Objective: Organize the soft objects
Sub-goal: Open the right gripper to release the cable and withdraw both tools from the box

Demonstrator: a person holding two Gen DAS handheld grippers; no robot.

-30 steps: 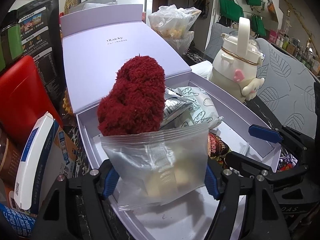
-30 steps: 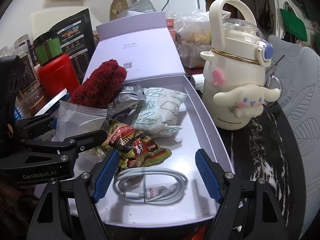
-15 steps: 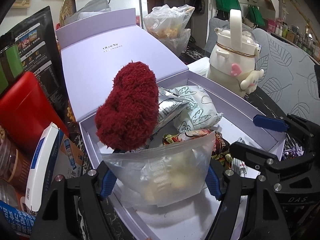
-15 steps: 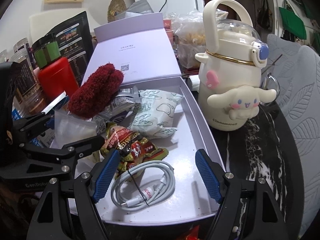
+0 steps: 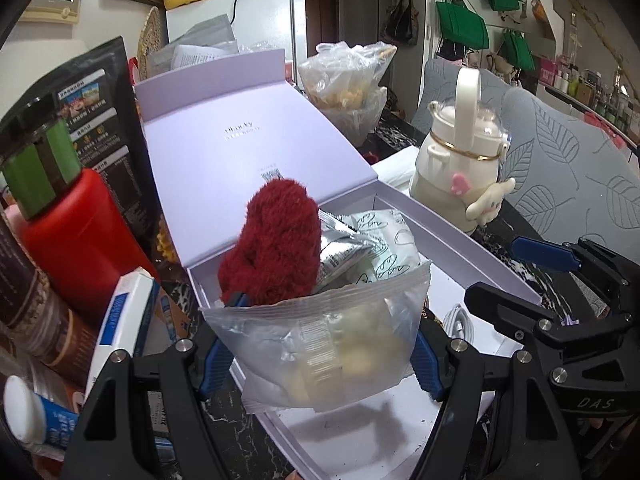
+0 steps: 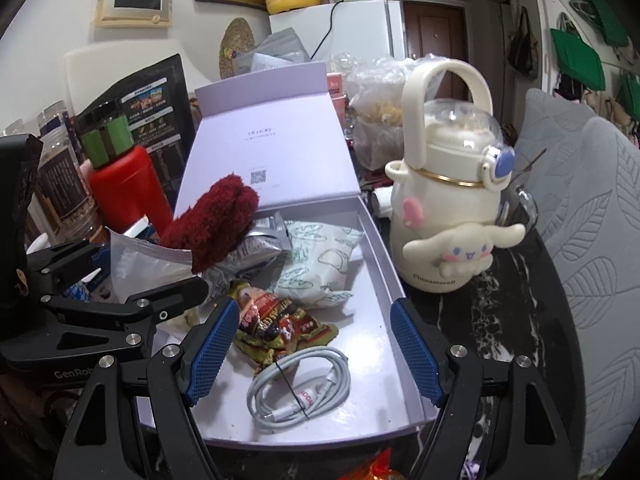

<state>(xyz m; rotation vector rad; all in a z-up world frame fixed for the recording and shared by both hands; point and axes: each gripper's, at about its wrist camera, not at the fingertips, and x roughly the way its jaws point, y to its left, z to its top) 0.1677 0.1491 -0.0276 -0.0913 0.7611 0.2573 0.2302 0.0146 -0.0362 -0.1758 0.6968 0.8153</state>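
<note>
My left gripper (image 5: 320,360) is shut on a clear plastic bag (image 5: 328,340) of pale soft pieces, held a little above the floor of the open lilac box (image 5: 460,232). Behind the bag a red fluffy item (image 5: 276,244) leans on a silver packet (image 5: 340,248) and a white-green packet (image 5: 392,240). My right gripper (image 6: 312,344) is open over the box's near end, above a red-green snack packet (image 6: 280,320) and a coiled white cable (image 6: 304,388); nothing touches its pads. The right wrist view has the left gripper (image 6: 132,268) with the bag (image 6: 136,256) at the left.
The box lid (image 5: 248,132) stands open at the back. A cream cartoon bottle (image 6: 444,208) is right of the box. A red container (image 5: 76,236), black pouch (image 5: 100,108) and blue-white carton (image 5: 124,320) crowd the left. A grey leaf-pattern cushion (image 6: 592,240) lies at the right.
Both grippers have risen. The clear bag has come up off the box floor with the left gripper, which stays shut on it. The right gripper stays open.
</note>
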